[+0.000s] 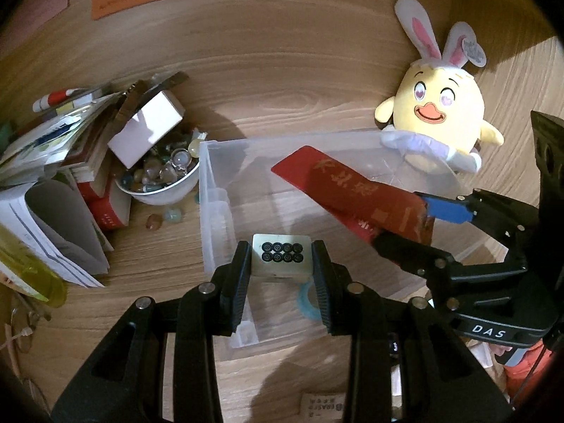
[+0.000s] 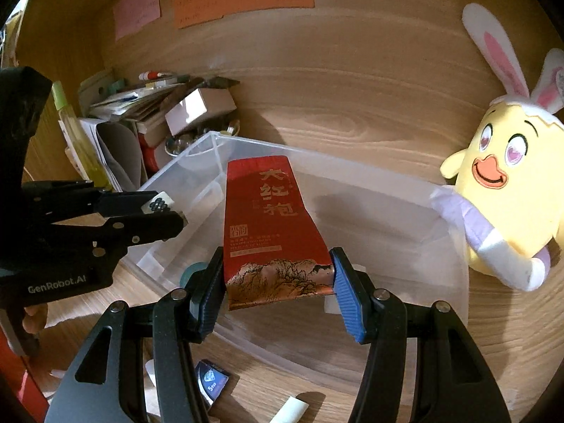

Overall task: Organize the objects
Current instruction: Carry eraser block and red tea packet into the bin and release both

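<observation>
My left gripper [image 1: 282, 264] is shut on a cream mahjong tile [image 1: 282, 259] with eight black circles, held over the near end of a clear plastic bin [image 1: 211, 190]. My right gripper [image 2: 278, 285] is shut on a red tea packet [image 2: 268, 225] with gold characters, held over the same bin [image 2: 387, 183]. The packet [image 1: 352, 194] and right gripper [image 1: 405, 225] also show in the left wrist view, and the left gripper [image 2: 169, 211] with the tile [image 2: 158, 203] in the right wrist view. A blue tape roll [image 1: 308, 301] lies inside the bin.
A yellow chick plush [image 1: 440, 120] with rabbit ears leans on the bin's far right corner. A white bowl of glass beads [image 1: 162, 176], a white box [image 1: 146, 132] and stacked books [image 1: 53, 162] crowd the left. Loose beads [image 1: 165, 216] lie on the wooden desk. Small packets [image 2: 211, 380] lie near me.
</observation>
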`<state>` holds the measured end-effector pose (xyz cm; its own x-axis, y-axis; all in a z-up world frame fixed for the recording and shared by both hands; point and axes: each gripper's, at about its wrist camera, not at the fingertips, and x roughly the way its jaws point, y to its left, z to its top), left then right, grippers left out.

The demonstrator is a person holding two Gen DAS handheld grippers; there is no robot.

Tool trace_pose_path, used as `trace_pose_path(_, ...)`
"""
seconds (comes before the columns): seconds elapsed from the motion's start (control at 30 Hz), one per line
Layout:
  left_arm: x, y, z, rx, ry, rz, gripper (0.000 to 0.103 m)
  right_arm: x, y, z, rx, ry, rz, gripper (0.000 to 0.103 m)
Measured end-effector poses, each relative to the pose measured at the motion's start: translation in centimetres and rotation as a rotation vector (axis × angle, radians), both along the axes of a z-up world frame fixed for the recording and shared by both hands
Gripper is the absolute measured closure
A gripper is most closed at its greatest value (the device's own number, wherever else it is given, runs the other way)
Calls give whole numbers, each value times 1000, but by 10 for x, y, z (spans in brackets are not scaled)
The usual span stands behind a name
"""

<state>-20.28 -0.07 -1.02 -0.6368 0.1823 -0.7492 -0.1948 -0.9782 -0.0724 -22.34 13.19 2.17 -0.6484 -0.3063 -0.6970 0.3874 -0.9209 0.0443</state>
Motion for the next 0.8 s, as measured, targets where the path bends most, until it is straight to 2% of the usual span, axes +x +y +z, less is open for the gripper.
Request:
trace_pose_path(0.2,0,3,-1,-19,1,1,69,-3,-1,-4,11,-23,-1,47)
trace_pose_path(0.63,29,-5,18,-6,52,2,66,26,5,21,17,47,14,46)
trace_pose_path(0.7,38,-8,17,-6,55,-1,65,36,7,24,17,56,20,44)
trace_pose_path(0.8,49,-11,13,-9,51,-2,65,53,9,28,14,87,20,36)
